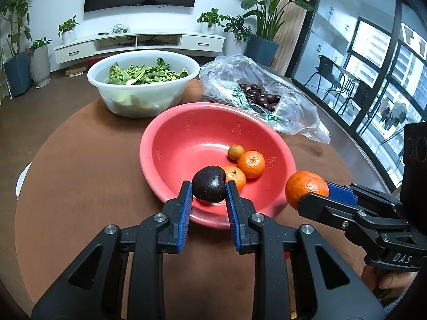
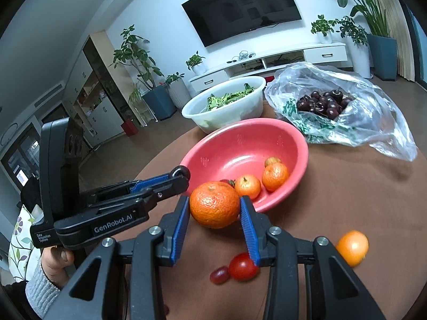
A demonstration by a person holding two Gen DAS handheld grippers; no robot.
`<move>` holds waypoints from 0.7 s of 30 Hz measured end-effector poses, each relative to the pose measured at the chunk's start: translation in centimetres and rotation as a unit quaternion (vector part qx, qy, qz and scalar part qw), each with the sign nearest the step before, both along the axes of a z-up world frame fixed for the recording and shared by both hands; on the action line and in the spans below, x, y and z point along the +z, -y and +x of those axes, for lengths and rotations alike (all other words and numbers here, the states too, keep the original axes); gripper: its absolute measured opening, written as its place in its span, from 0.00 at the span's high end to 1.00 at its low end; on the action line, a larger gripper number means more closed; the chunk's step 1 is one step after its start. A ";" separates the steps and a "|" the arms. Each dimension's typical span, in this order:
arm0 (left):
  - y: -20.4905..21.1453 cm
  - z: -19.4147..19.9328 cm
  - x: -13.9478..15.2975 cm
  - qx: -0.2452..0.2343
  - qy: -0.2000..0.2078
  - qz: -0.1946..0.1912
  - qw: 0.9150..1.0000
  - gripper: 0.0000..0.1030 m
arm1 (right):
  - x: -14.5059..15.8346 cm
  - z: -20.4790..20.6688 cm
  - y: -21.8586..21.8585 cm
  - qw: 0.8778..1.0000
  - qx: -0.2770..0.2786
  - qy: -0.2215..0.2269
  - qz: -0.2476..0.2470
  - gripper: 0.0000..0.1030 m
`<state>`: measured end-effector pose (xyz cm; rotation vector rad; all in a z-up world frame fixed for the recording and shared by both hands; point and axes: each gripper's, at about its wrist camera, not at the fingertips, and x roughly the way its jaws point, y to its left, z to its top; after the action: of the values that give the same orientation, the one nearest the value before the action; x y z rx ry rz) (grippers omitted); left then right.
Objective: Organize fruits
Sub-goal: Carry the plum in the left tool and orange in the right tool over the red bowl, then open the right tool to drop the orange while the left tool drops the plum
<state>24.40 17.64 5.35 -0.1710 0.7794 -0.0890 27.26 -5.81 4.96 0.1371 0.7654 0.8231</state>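
The left tool [image 1: 209,189] grips a dark, glossy, rounded fruit [image 1: 209,184] at lower centre of its view, above the near rim of the shallow red plastic bowl [image 1: 186,144]. The right tool [image 2: 214,208] clamps a bright orange mandarin [image 2: 214,204] at centre of its own view, short of that rim. In my judgement both should go well over the bowl's floor, down low, then release gently, clear of the two small mandarins [image 1: 250,164] lying there. A red cherry tomato [image 2: 242,266] waits on the brown bench [image 2: 347,186], lower centre.
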 end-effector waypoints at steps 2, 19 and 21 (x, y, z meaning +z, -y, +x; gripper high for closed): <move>-0.2 0.5 -0.2 -0.001 -0.003 -0.001 1.000 0.77 | -0.1 0.5 -0.4 1.000 0.001 0.000 -0.003 0.60; -0.8 4.5 -2.0 0.001 -0.027 0.003 1.000 0.77 | -1.7 3.7 -2.4 0.999 0.003 -0.011 -0.035 0.60; -1.0 4.9 -2.2 0.002 -0.028 0.004 1.000 0.77 | -1.9 3.8 -2.5 0.999 0.004 -0.011 -0.040 0.59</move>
<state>29.31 18.61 3.15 -0.1682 0.8361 -0.0780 31.07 -3.27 3.09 0.0713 0.8182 0.7985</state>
